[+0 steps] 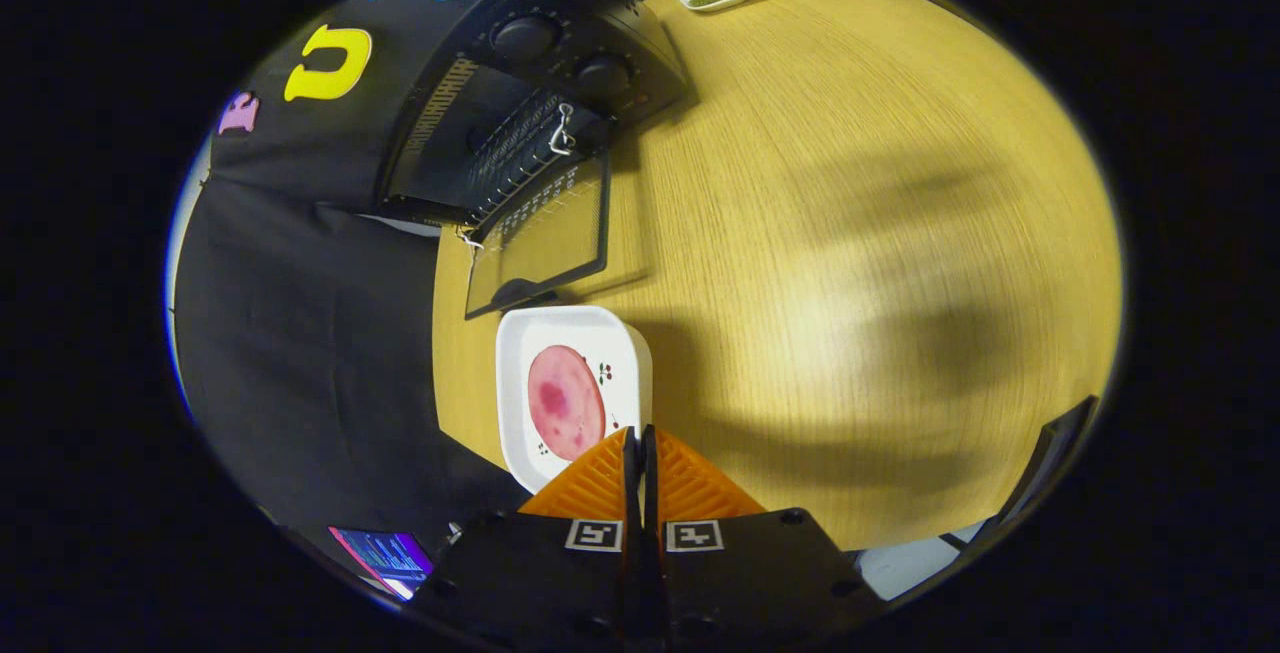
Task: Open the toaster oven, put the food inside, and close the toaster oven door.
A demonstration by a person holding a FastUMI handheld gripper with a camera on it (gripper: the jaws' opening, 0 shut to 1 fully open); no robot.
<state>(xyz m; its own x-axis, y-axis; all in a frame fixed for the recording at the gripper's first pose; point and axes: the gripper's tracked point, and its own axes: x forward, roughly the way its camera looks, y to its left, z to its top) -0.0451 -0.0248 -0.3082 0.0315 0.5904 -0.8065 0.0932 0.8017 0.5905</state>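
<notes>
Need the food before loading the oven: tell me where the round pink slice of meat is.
The round pink slice of meat lies in the white square plate, just ahead of the shut orange gripper, near the black toaster oven's open door.

Your hand-held gripper (640, 438) sits at the bottom centre of the frame. Its two fingers (690, 483) are bright orange wedges with fine ribbing across their surfaces, tapering to a shared point, and they lie closed flat against each other with only a thin dark seam between. Behind them you have two black, matte body blocks, broad and angular, widening toward the bottom of the frame. Each block carries a small square black-and-white fiducial marker near the finger base, and round screw recesses dot the outer corners.
</notes>
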